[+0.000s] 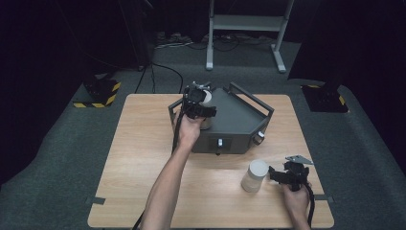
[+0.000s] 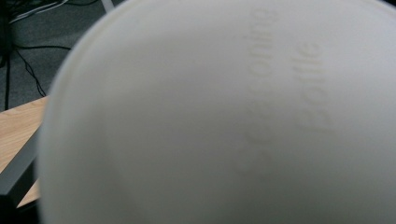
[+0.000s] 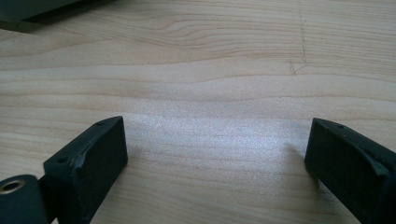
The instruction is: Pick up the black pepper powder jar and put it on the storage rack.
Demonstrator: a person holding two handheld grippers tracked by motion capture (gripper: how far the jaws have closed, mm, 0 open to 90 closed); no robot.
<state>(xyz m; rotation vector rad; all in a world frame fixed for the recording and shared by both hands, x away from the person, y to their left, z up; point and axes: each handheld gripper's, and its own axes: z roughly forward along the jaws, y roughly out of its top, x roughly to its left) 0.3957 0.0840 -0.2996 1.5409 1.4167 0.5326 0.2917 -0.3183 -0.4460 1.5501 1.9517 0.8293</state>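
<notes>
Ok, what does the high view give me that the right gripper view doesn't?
High view: the left gripper shut on a white bottle at the far left corner of the grey box, and a second bottle standing on the table in front of the right gripper. Right gripper view: its fingers open with bare wood between them, and a faint pencil mark. Both: the tabletop and an edge of the box.
</notes>
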